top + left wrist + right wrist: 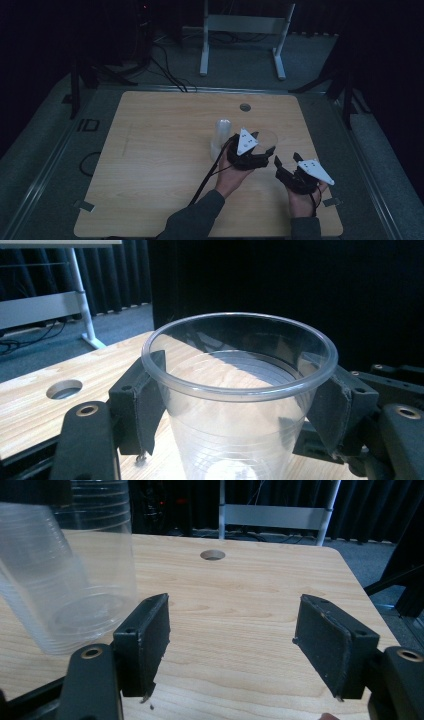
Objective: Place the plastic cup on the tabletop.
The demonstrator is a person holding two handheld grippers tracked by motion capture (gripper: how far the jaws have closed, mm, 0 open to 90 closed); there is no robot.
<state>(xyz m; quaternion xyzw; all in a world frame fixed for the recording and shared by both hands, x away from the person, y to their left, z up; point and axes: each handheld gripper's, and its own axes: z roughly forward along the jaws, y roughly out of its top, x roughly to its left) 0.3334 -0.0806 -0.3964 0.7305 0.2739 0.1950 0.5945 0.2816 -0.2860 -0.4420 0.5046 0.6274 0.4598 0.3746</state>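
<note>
- High view: the person's left hand-held gripper (255, 145) sits just right of the desk's (160, 165) middle, closed around a clear plastic cup (267, 139) that stands upright on the wood. Just beside it, at its nine o'clock, a stack of clear cups (221, 137) rises from the desk. The right hand-held gripper (286, 164) hovers at about four o'clock from the held cup, near it but apart. A round cable hole (245, 107) lies toward twelve o'clock, near the far edge.
- Left gripper view: the two black pads (150, 400) press the cup (240, 405) from either side just under its rim, so this hand-held gripper is pinching the cup. The cup looks empty, and I judge it to be standing on the desk or barely off it.
- Right gripper view: the right hand-held gripper (230, 640) has its jaws spread wide with bare wood between them and nothing held. The stack of cups (65, 570) looms at ten o'clock, tilted in this view.
- Progress, as I read it: one cup is apart from the stack and secured; whatever comes next for it, lifting or placing, is not yet begun, and the right side has no part so far.
</note>
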